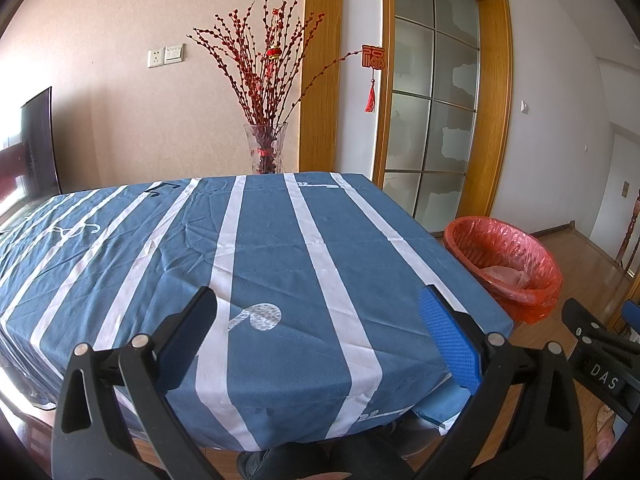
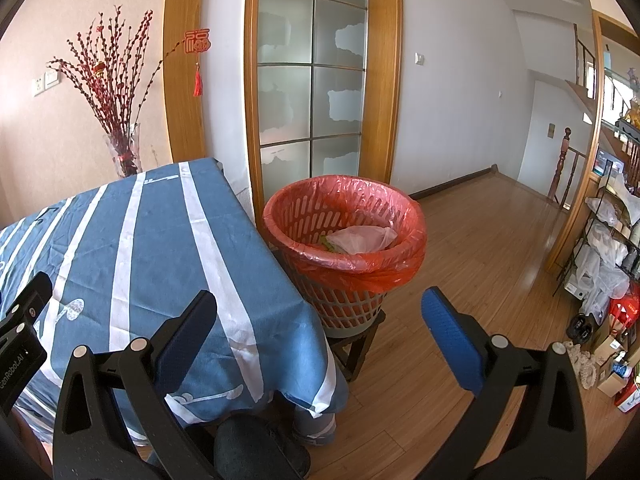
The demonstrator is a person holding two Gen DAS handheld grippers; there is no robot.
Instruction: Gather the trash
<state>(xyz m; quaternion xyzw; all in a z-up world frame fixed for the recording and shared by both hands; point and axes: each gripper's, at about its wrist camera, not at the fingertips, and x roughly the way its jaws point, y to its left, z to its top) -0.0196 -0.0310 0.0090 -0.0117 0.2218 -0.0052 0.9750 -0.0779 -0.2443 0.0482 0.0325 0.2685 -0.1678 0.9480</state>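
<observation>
A red-lined waste basket [image 2: 344, 240] stands on a low stool beside the table's right edge, with pale crumpled plastic trash [image 2: 362, 238] and something green inside. It also shows in the left wrist view [image 1: 508, 260]. My left gripper [image 1: 320, 332] is open and empty above the near part of the blue striped tablecloth [image 1: 280, 248]. My right gripper [image 2: 320, 332] is open and empty, held over the table's right corner and the floor, short of the basket. I see no loose trash on the cloth.
A glass vase of red branches [image 1: 266, 148] stands at the table's far edge. A dark screen [image 1: 38, 140] is at far left. A sliding glass door [image 2: 312, 84] is behind the basket. Shelves with bags and boxes [image 2: 608, 264] line the right wall. Wooden floor [image 2: 480, 248] lies beyond.
</observation>
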